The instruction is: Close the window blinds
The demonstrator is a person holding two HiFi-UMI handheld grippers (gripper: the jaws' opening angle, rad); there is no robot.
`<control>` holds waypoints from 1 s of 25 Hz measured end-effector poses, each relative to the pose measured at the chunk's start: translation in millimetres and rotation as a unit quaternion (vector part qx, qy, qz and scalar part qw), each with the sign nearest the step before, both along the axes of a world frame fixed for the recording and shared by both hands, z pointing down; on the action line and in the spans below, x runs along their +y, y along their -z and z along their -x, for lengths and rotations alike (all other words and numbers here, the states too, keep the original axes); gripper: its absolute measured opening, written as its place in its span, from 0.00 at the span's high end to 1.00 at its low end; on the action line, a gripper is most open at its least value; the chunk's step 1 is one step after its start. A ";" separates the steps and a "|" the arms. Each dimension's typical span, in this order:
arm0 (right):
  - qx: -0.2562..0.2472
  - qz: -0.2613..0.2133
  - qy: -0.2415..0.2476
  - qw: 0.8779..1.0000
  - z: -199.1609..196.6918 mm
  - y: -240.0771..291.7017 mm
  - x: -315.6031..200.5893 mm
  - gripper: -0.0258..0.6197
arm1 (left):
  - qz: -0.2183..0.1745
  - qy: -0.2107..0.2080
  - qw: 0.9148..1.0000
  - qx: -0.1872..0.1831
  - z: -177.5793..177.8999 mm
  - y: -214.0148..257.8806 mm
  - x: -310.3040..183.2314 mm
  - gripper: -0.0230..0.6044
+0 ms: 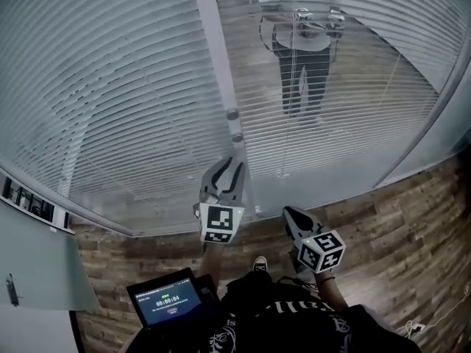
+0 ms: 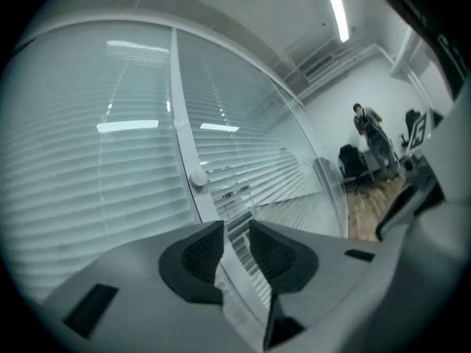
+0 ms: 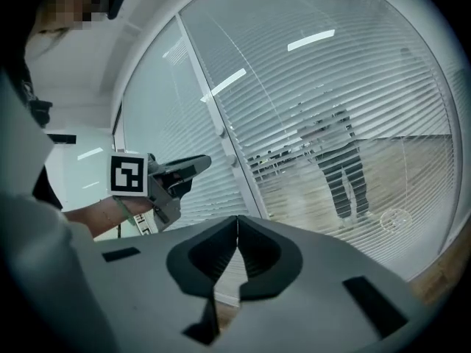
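Observation:
Slatted blinds fill two glass panes either side of a pale upright frame post (image 1: 221, 65). The left blind (image 1: 103, 101) looks whitish and dense. Through the slats of the right blind (image 1: 353, 101) the floor beyond shows. Two round knobs (image 1: 232, 113) sit on the post. My left gripper (image 1: 228, 165) points at the post just below the knobs, open, with nothing between its jaws (image 2: 235, 230); one knob (image 2: 198, 180) lies just ahead. My right gripper (image 1: 290, 212) hangs lower and to the right, shut and empty (image 3: 237, 219). The left gripper (image 3: 197, 165) also appears in the right gripper view.
A thin cord or wand (image 1: 293, 94) hangs over the right blind. The glass mirrors a standing person (image 1: 303, 57). A small screen (image 1: 168, 298) sits at the person's lap, a white panel (image 1: 37, 271) at left, and wood floor (image 1: 397, 219) runs below the window.

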State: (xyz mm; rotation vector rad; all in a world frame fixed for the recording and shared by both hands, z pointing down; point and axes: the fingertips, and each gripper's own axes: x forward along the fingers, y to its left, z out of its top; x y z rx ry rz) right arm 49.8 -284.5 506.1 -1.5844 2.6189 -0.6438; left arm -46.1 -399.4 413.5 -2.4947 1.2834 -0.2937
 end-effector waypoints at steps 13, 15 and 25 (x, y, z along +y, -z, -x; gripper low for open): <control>0.009 0.017 -0.025 1.000 2.9 -18.3 -51.5 0.93 | -0.103 0.032 0.959 -0.261 -30.4 -24.7 -86.4 0.78; 0.008 0.018 -0.027 0.999 5.4 -18.3 -52.1 0.93 | -0.095 0.031 0.968 -0.228 -24.3 -21.1 -83.9 0.78; 0.005 0.033 0.012 0.999 18.6 -23.0 -70.8 0.93 | 0.225 0.004 0.851 0.473 9.3 -10.2 -91.6 0.83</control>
